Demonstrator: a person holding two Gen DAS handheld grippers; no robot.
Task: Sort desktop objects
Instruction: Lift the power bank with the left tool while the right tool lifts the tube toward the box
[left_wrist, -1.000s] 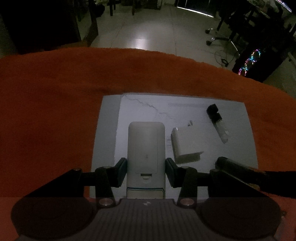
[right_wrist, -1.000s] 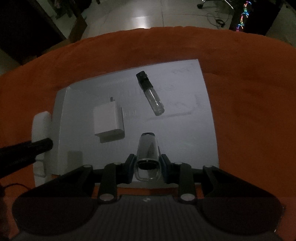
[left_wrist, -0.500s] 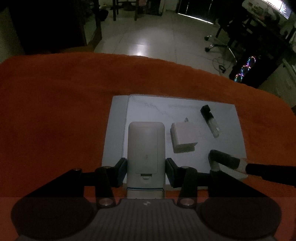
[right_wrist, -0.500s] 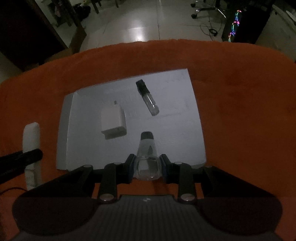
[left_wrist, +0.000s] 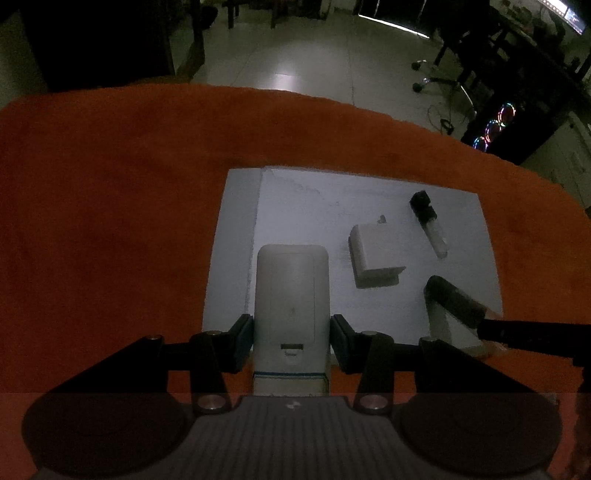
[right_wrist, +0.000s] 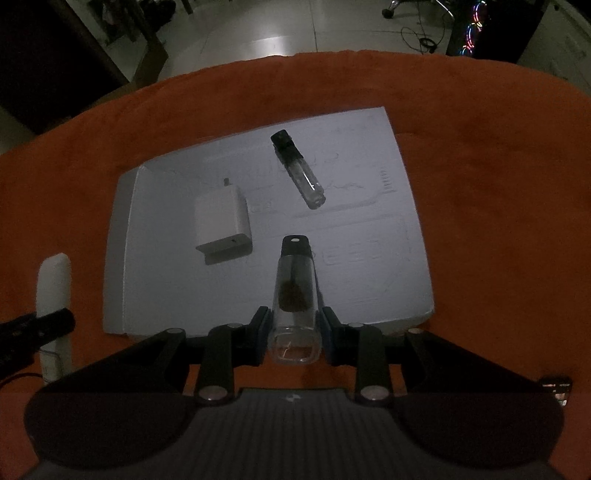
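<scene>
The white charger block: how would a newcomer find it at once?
Find the white sheet on the orange cloth. The charger block lies toward its left, beside a clear vial with a black cap. It alone is boxy, opaque white, with a prong at its far end.

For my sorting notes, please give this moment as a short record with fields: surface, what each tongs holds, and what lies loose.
surface: white sheet on orange cloth
left tongs: shut on flat white rectangular device
right tongs: shut on clear plastic bottle with dark cap
loose on sheet: white square charger block; small clear vial with black cap
</scene>
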